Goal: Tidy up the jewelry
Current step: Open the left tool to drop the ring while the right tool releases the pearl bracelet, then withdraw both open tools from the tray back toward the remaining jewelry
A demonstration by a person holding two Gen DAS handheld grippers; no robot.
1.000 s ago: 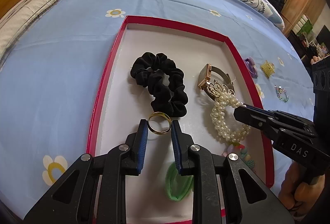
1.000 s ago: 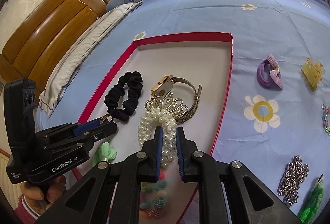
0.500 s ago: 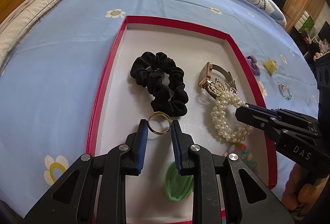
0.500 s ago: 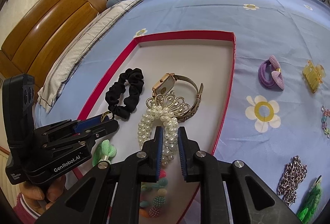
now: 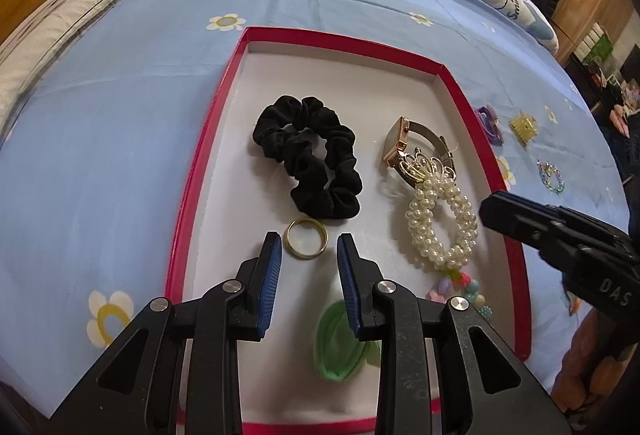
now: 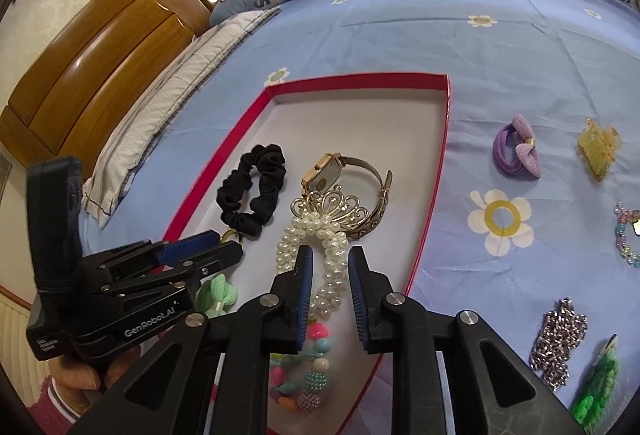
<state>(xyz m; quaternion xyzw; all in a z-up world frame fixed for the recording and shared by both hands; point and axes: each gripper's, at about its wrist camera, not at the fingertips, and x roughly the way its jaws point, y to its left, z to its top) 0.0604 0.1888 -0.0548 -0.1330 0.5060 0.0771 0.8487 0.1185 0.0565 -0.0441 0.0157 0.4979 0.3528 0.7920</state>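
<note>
A red-rimmed white tray (image 5: 188, 191) lies on the blue bed sheet. In it are a black scrunchie (image 5: 310, 171), a gold ring (image 5: 306, 237), a rose-gold watch (image 5: 404, 145), a pearl bracelet (image 5: 440, 223), a green hair tie (image 5: 340, 343) and a colourful bead bracelet (image 6: 304, 379). My left gripper (image 5: 309, 245) is open; the ring lies on the tray just past its fingertips, free of the pads. My right gripper (image 6: 330, 259) is open above the pearl bracelet (image 6: 320, 247) and holds nothing.
On the sheet right of the tray lie a purple hair tie (image 6: 516, 151), a yellow claw clip (image 6: 598, 151), a pastel bead bracelet (image 6: 628, 235), a silver chain (image 6: 560, 339) and a green item (image 6: 596, 387). A wooden headboard (image 6: 100, 63) and pillows stand behind.
My left gripper has opened wider and let go of the gold ring, which now lies on the tray. My right gripper has opened a little and drawn back slightly.
</note>
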